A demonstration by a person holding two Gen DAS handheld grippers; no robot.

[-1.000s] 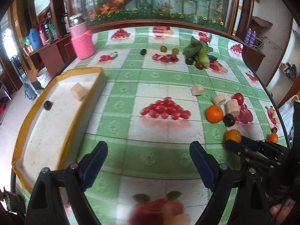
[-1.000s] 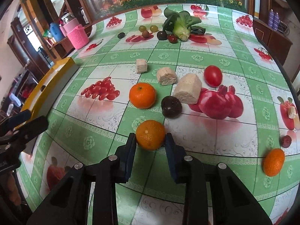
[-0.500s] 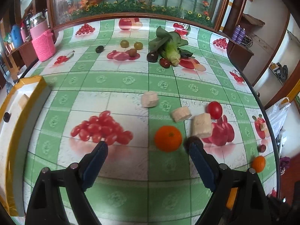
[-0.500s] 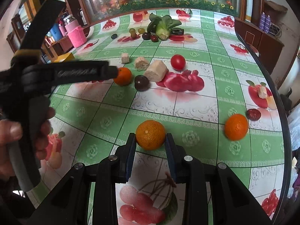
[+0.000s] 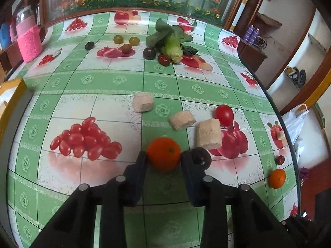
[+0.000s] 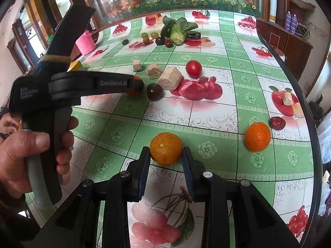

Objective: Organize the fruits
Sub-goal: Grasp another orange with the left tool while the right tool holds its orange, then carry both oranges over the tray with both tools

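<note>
My left gripper (image 5: 163, 158) reaches low and level over the table (image 5: 115, 80), both pads pressed on one orange (image 5: 163, 154) beside a dark plum (image 5: 199, 158). My right gripper (image 6: 166, 155) clamps a second orange (image 6: 166, 151) near the front edge. I count three oranges; the third (image 6: 257, 136) lies free to the right. They are round, so I see no long axis. Three pale chunks (image 5: 209, 133) sit behind.
</note>
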